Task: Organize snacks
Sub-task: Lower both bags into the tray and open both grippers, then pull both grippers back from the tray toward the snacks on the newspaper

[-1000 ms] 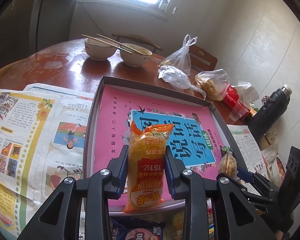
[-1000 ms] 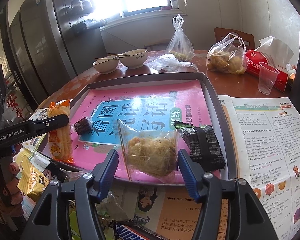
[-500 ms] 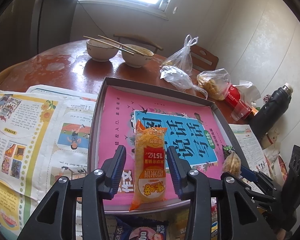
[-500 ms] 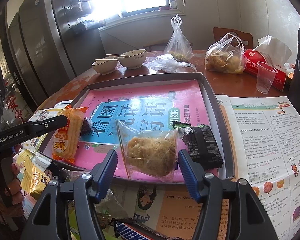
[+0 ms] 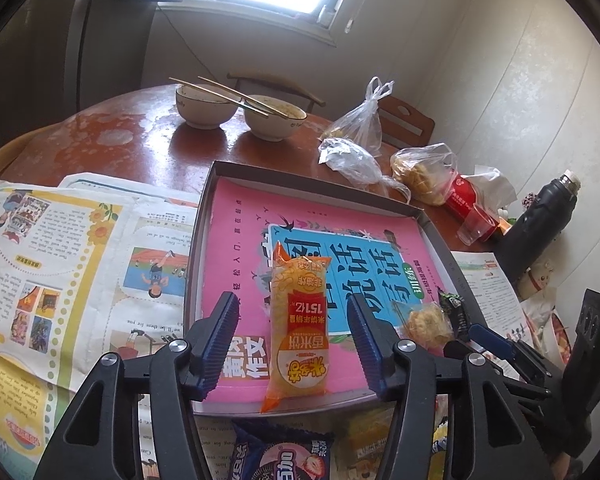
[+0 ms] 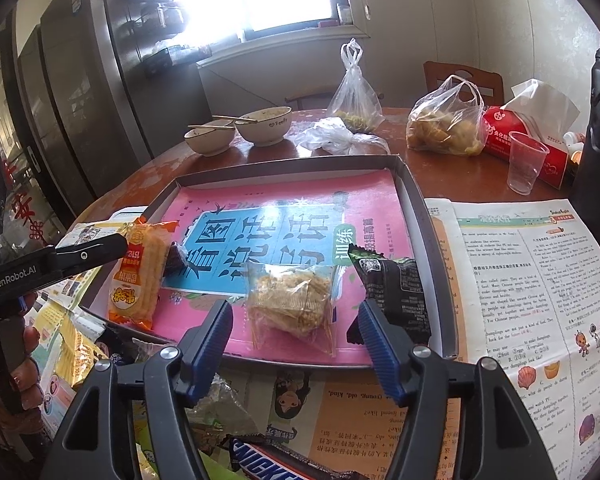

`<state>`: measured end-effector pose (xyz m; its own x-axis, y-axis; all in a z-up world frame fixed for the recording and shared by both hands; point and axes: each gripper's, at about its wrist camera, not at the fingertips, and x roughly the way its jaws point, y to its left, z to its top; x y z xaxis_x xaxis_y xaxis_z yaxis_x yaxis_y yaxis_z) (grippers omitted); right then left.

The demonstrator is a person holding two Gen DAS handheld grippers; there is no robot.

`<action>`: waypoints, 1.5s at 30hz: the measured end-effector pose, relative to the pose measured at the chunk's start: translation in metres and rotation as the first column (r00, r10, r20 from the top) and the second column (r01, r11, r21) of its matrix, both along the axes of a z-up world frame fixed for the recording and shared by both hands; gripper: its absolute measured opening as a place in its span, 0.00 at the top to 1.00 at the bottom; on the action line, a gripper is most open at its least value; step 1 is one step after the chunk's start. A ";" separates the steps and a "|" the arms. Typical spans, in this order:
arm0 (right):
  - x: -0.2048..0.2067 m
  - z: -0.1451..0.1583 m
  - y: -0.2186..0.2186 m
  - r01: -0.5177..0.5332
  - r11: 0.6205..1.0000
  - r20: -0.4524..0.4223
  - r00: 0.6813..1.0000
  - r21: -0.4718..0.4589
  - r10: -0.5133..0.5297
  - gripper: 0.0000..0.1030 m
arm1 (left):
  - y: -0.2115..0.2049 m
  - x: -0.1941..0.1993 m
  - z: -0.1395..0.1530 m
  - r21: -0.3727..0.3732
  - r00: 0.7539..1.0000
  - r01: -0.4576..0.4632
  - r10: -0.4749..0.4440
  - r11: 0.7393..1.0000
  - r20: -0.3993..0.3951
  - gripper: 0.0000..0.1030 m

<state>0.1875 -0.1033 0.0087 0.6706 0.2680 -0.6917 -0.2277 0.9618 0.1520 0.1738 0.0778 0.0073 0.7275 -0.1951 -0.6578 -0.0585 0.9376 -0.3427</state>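
Note:
A grey box lid (image 5: 204,216) (image 6: 428,216) lined with a pink and blue book cover lies on the table. An orange rice-cracker packet (image 5: 298,330) (image 6: 138,276) lies flat in it, between the jaws of my open left gripper (image 5: 294,344). A clear bag of yellow crisp cake (image 6: 296,300) (image 5: 424,322) lies in it in front of my open right gripper (image 6: 296,344). A black packet (image 6: 392,288) and a small dark sweet (image 6: 176,258) also lie in the lid.
Loose snacks lie on newspapers at the near edge: a Snickers bar (image 6: 268,462) and a blue strawberry packet (image 5: 284,456). Two bowls with chopsticks (image 5: 240,110), plastic food bags (image 6: 444,124), a red tissue pack, a plastic cup (image 6: 526,162) and a black flask (image 5: 540,220) stand behind.
The left gripper opened, let go of the orange packet in the lid and drew back a little. The right gripper also opened wider, leaving the clear bag lying in the lid.

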 end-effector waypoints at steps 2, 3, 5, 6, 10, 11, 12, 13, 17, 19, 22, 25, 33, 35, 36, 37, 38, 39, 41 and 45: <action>-0.001 0.001 0.000 0.000 1.000 0.003 1.000 0.001 0.000 0.36 | -0.001 -0.002 0.003 0.012 1.000 0.004 -0.004 1.000 0.008 0.41; -0.002 0.002 0.000 -0.001 1.000 0.006 1.000 0.001 0.001 0.35 | -0.002 -0.003 0.003 0.014 1.000 0.007 -0.007 1.000 0.011 0.41; -0.003 0.004 0.000 0.000 1.000 0.011 1.000 0.000 0.000 0.34 | -0.002 -0.005 0.005 0.018 1.000 0.005 -0.006 1.000 0.016 0.40; -0.003 0.004 0.000 -0.001 1.000 0.013 1.000 0.000 0.001 0.34 | -0.003 -0.006 0.006 0.019 1.000 0.005 -0.005 1.000 0.016 0.38; -0.004 0.006 0.001 0.000 1.000 0.020 1.000 -0.009 0.001 0.31 | -0.004 -0.008 0.006 0.027 1.000 0.004 -0.004 1.000 0.011 0.32; -0.005 0.007 0.001 0.000 1.000 0.022 1.000 -0.010 0.001 0.31 | -0.004 -0.009 0.006 0.030 1.000 0.003 -0.004 1.000 0.010 0.32; -0.005 0.007 0.001 0.001 1.000 0.024 1.000 -0.012 0.000 0.31 | -0.004 -0.010 0.007 0.033 1.000 0.003 -0.003 0.999 0.009 0.31; -0.005 0.008 0.001 0.002 1.000 0.025 1.000 -0.011 -0.001 0.31 | -0.004 -0.011 0.007 0.035 1.000 0.001 -0.001 0.999 0.009 0.30; -0.007 0.011 0.000 0.004 1.000 0.033 0.999 -0.013 -0.004 0.29 | -0.004 -0.015 0.008 0.042 1.000 -0.006 0.005 0.999 0.009 0.29; -0.008 0.013 0.000 0.006 1.000 0.037 0.999 -0.013 -0.005 0.28 | -0.005 -0.017 0.009 0.043 1.000 -0.007 0.006 0.999 0.007 0.28; -0.010 0.015 0.000 0.006 1.000 0.044 0.999 -0.014 -0.006 0.28 | -0.006 -0.020 0.010 0.045 1.000 -0.002 0.002 0.999 0.001 0.27; -0.012 0.018 0.000 0.007 1.000 0.053 0.999 -0.013 -0.007 0.28 | -0.007 -0.025 0.013 0.053 1.000 0.002 -0.002 0.999 0.006 0.27; -0.019 0.028 0.000 0.003 1.000 0.077 0.997 -0.010 -0.002 0.26 | -0.011 -0.034 0.019 0.072 1.000 0.003 -0.004 0.997 0.010 0.27; -0.021 0.030 0.000 0.003 1.000 0.081 0.997 -0.010 -0.002 0.26 | -0.012 -0.036 0.020 0.075 1.000 0.003 -0.004 0.997 0.011 0.27; -0.021 0.031 0.000 0.001 1.000 0.082 0.997 -0.008 -0.001 0.26 | -0.012 -0.037 0.021 0.077 1.000 0.002 -0.003 0.997 0.012 0.27; -0.022 0.032 0.000 -0.001 1.000 0.084 0.997 -0.008 0.002 0.25 | -0.012 -0.038 0.022 0.078 1.000 0.000 -0.002 0.997 0.014 0.27; -0.023 0.033 0.000 -0.001 1.000 0.087 0.996 -0.009 0.002 0.25 | -0.012 -0.040 0.023 0.080 1.000 0.000 -0.001 0.997 0.017 0.27; -0.024 0.033 0.001 -0.001 1.000 0.089 0.996 -0.010 0.002 0.25 | -0.012 -0.041 0.024 0.082 1.000 -0.001 -0.001 0.997 0.019 0.27; -0.026 0.034 0.001 -0.004 1.000 0.092 0.996 -0.009 0.005 0.25 | -0.012 -0.043 0.026 0.083 1.000 -0.003 0.001 0.997 0.024 0.27; -0.030 0.039 0.000 0.000 1.000 0.106 0.994 -0.010 0.001 0.25 | -0.012 -0.048 0.029 0.084 1.000 -0.001 -0.001 0.996 0.028 0.27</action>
